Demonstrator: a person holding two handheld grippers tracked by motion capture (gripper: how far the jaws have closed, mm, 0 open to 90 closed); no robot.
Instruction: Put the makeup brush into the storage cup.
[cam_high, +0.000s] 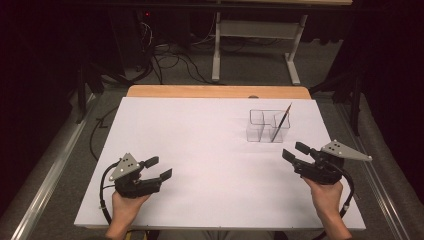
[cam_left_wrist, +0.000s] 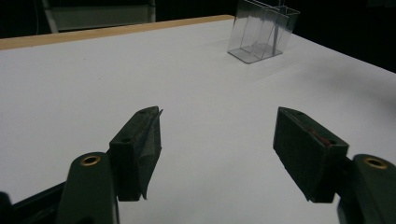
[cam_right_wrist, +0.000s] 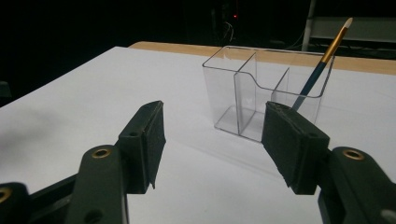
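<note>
Nearest the table's front edge, left gripper held low over the white table at its left, jaws wide apart with nothing between them. Opposite, near the right edge, right gripper likewise spread and empty, aimed toward a clear organizer standing close ahead of it. Farther back, in the organizer's right compartment, a brush leaning tilted, blue handle down, pale tip up above the rim.

clear organiser top cut off by edge, brush lower end blurred behind clear wall
</note>
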